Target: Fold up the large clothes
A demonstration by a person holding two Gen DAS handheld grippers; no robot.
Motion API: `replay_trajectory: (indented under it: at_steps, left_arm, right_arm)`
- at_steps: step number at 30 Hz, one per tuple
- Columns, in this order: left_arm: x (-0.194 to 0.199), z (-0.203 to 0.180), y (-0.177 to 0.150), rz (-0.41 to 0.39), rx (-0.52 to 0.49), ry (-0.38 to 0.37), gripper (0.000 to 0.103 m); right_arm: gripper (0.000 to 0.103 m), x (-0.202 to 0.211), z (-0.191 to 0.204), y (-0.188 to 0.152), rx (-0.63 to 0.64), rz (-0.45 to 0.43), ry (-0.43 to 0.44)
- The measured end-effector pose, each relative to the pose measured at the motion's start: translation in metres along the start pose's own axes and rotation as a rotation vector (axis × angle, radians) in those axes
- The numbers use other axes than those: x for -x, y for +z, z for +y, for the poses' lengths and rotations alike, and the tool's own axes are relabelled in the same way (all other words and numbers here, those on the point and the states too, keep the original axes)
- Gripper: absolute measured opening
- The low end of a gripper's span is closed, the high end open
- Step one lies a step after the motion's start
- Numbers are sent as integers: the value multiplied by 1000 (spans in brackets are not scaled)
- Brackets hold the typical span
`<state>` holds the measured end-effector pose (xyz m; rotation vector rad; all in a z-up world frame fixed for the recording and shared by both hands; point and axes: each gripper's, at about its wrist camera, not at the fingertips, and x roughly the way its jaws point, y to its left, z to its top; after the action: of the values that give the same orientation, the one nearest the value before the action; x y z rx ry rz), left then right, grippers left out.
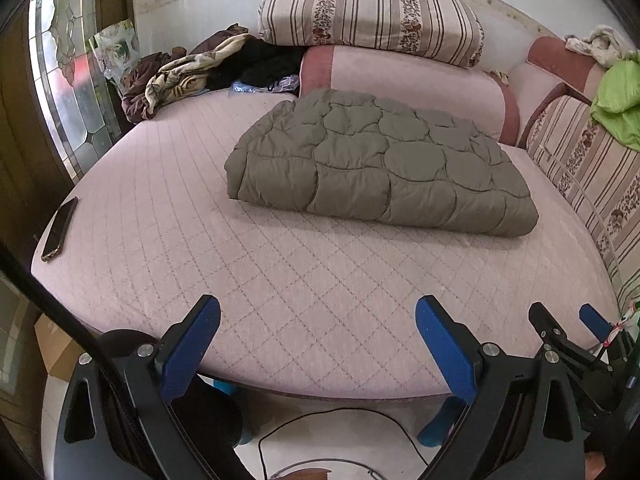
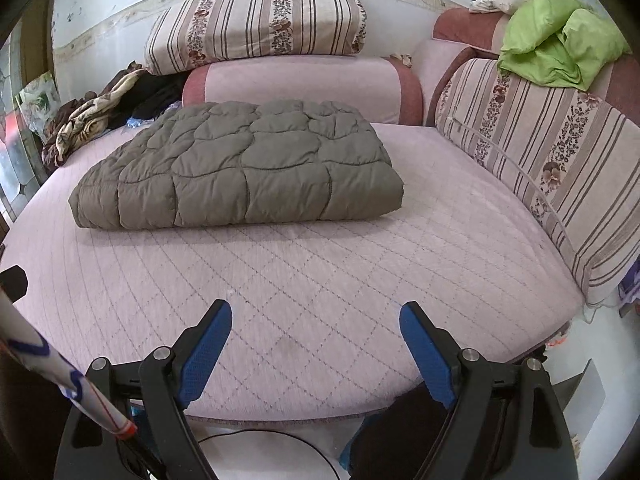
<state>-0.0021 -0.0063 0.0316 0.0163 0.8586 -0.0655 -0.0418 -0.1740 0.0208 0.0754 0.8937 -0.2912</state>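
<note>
Left gripper (image 1: 318,320): nearest the lens, blue-padded fingers spread wide, nothing between them, hovering over the near edge of the seat.
Right gripper (image 2: 316,326): likewise spread and empty, at the front edge, well apart from the garment.
Phone (image 1: 59,229): dark, lying flat near the left rim of the pink quilted cushion (image 1: 280,280).
Crumpled clothes (image 1: 180,76): heaped in the far left corner.
Olive quilted jacket (image 2: 240,168): resting toward the back of the cushion, just in front of the pink bolster (image 2: 300,88); it already looks like a folded, thick rectangular bundle.
Handling: probably light, puffy and soft; the smooth shell may slip, and the layers will likely spring apart unless pinched deeply.
Grip points: the two near corners, taking all layers together along the stitched front edge.
Striped pillow (image 2: 256,20): stacked on the bolster.
Green cloth (image 2: 560,48): bunched on the right backrest.
</note>
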Motion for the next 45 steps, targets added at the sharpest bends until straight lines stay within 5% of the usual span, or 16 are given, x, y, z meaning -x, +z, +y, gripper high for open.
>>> replay_trajectory:
  at_steps: [45]
  left_arm:
    - [-35,5,-8,95,8,21,98]
  right_arm:
    - [90,-22,9,-7,36,76,-58]
